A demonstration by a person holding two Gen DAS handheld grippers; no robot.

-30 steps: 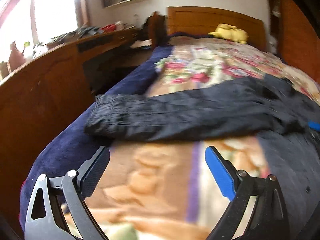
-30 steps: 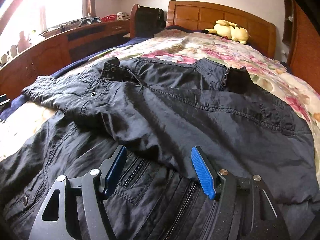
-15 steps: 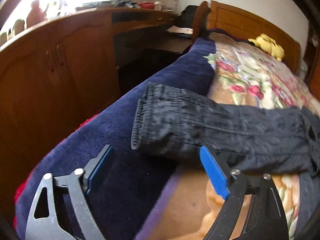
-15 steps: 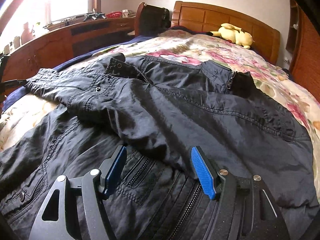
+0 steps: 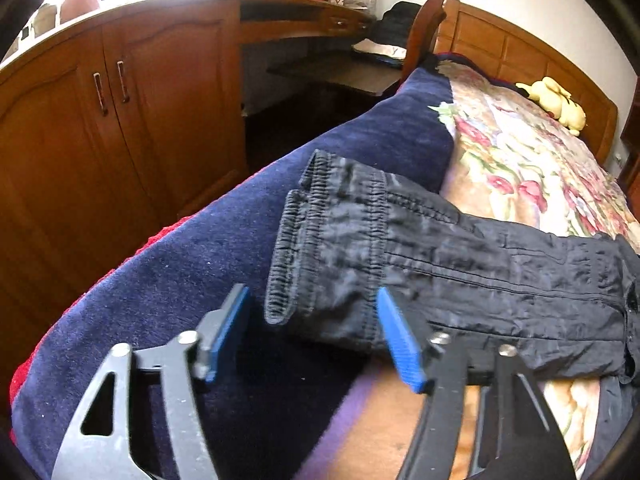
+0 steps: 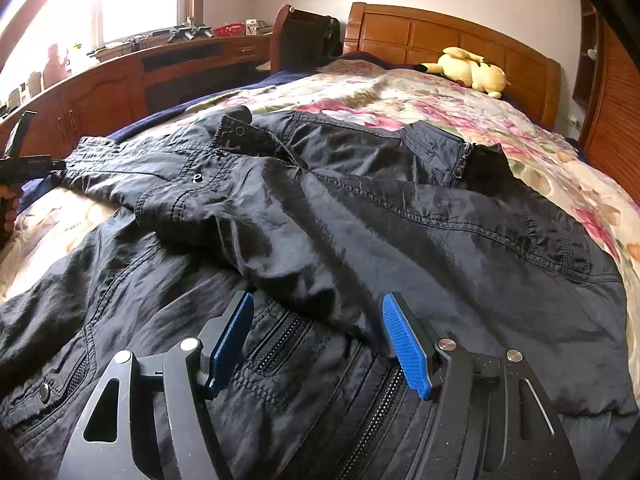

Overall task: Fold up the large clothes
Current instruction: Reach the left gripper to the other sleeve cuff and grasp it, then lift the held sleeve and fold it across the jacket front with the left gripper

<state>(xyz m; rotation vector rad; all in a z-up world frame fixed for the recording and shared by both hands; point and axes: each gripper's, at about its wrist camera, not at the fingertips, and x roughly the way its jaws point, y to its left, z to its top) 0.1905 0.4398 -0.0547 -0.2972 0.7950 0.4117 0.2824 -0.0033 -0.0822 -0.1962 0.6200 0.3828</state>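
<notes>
A large black jacket lies spread on the bed, one side folded over its zippered front. Its left sleeve stretches out to the bed's left edge, ending in an elastic cuff. My left gripper is open, its blue pads either side of the cuff's near corner. It also shows in the right wrist view at the sleeve end. My right gripper is open and empty, low over the jacket's front by the zip.
The bed has a floral cover and a dark blue blanket hanging off its left side. A wooden cabinet and desk run along the left. A yellow plush toy lies by the headboard.
My left gripper has swung left and moved in on the sleeve cuff, which now lies between its pads. My right gripper has stayed almost still over the jacket front.
</notes>
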